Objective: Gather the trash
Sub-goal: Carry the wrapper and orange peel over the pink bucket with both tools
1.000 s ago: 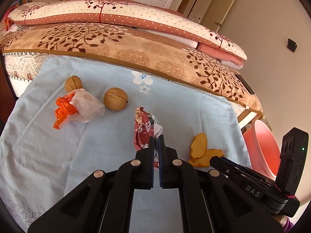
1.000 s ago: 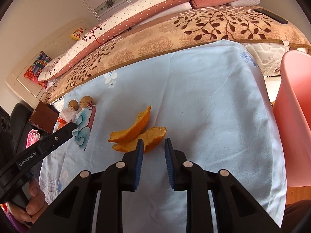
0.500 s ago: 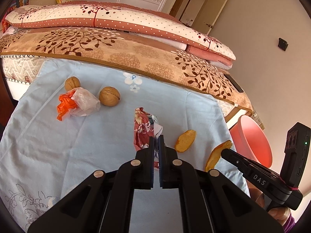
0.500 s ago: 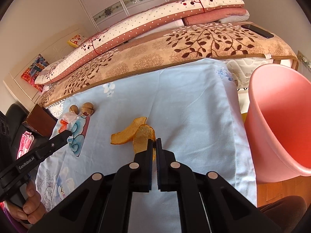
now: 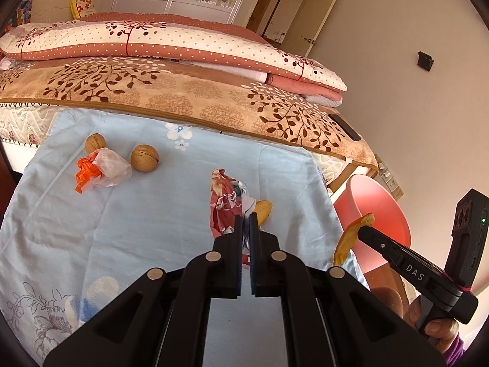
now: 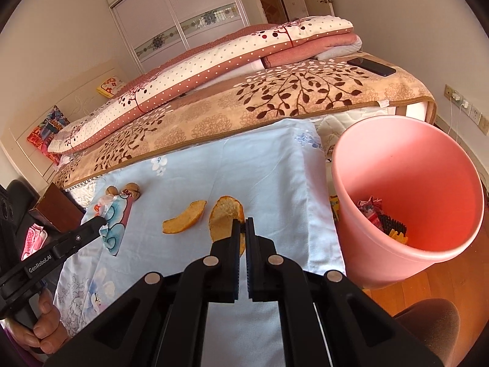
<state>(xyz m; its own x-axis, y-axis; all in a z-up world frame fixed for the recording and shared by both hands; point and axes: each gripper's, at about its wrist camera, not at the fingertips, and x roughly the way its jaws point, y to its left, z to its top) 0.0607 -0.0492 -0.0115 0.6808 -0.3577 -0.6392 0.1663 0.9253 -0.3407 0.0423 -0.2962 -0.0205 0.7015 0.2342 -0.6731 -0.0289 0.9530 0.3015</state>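
Bedroom with cream walls (image 6: 61, 46), a white sliding-door wardrobe (image 6: 183, 21), and a bed under a tan leaf-patterned blanket (image 6: 275, 101). Orange-brown floor (image 6: 428, 284), possibly wood. Bright daylight.

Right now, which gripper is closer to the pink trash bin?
Right. The right gripper, shut on an orange peel, is beside the pink bin. The left gripper, holding a wrapper, is farther back over the blue cloth.

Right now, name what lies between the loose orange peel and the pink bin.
Right wrist view: the other peel, held in the right tongs, then bare blue cloth.
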